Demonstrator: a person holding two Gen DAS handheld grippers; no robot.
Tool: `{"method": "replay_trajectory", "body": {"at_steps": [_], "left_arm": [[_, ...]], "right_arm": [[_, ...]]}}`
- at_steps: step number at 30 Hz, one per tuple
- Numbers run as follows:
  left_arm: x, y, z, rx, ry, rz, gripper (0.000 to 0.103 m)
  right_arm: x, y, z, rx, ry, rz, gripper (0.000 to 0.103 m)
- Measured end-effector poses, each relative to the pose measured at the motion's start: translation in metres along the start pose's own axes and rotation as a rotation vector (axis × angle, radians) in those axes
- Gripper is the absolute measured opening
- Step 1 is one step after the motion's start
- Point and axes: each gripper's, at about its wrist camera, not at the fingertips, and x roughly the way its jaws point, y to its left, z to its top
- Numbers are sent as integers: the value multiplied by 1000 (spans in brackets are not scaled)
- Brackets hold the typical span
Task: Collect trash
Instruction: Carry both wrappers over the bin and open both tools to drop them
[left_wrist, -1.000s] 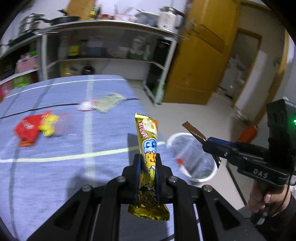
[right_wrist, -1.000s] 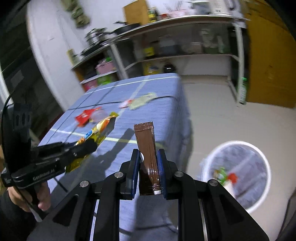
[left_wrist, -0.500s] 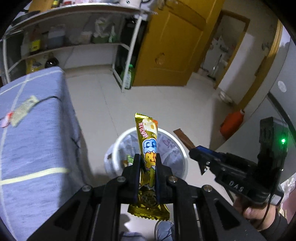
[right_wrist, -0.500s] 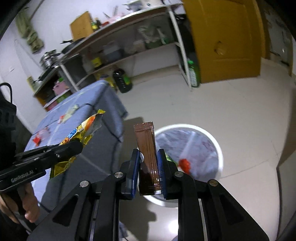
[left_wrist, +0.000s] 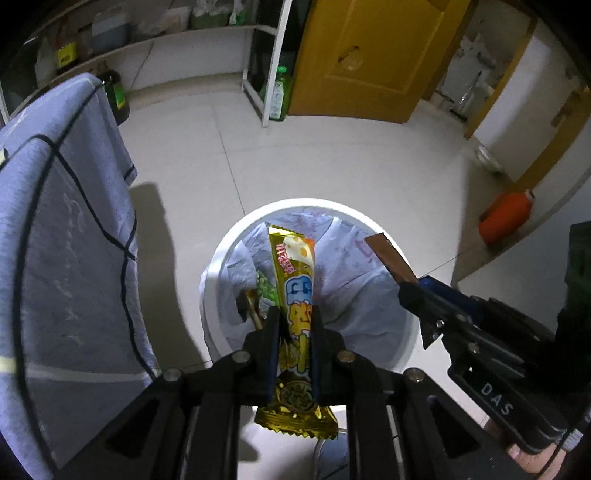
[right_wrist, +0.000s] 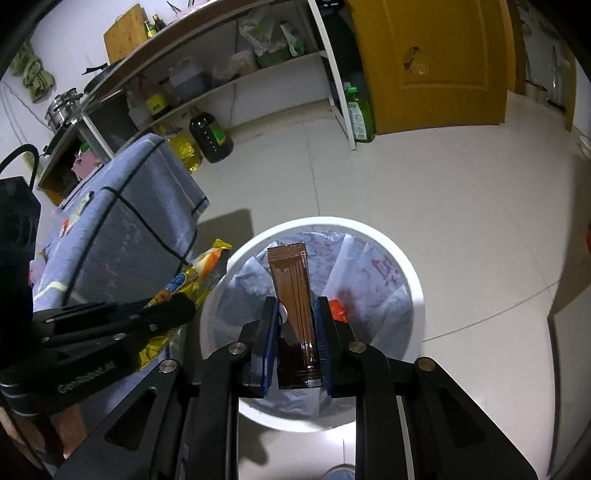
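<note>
My left gripper (left_wrist: 294, 325) is shut on a yellow snack wrapper (left_wrist: 295, 273) and holds it over the white trash bin (left_wrist: 221, 251). My right gripper (right_wrist: 295, 317) is shut on a brown sachet (right_wrist: 291, 280) and holds it over the same bin (right_wrist: 410, 273). The bin has a white bag liner with some wrappers inside. In the left wrist view the right gripper (left_wrist: 410, 291) with the brown sachet (left_wrist: 388, 254) comes in from the right. In the right wrist view the left gripper (right_wrist: 184, 306) with the yellow wrapper (right_wrist: 192, 273) sits at the bin's left rim.
The table with a blue cloth (left_wrist: 62, 229) stands left of the bin, with wrappers on it (right_wrist: 74, 214). Shelves with bottles (right_wrist: 210, 133) line the back wall. A yellow door (left_wrist: 362, 55) is behind. An orange jug (left_wrist: 506, 218) lies on the floor at right.
Both grippers have swung from over the table to right above the bin and tilted down. Each keeps hold of its wrapper.
</note>
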Motion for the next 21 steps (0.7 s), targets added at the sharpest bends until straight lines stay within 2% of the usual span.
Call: {"method": "replay_trajectory", "body": {"at_steps": [4,6,8,13,21], "left_arm": [[13,-1,0,-15,31,-2,20],[16,-6,1,-8,29,7,31],[17,-7,1,-9,27,9,36],[17,-6,2,-16,28,9,38],[-22,-8,5,-14,-50,-27,38]], "right_arm": [[11,-7,0,8,9,-19,21],[13,-9,0,18,8,-22,22],[14,-10,0,20,8,-26,23],[13,-11,0,19,3,-36,38],[-13,-10,1,22,-35,-37,39]]}}
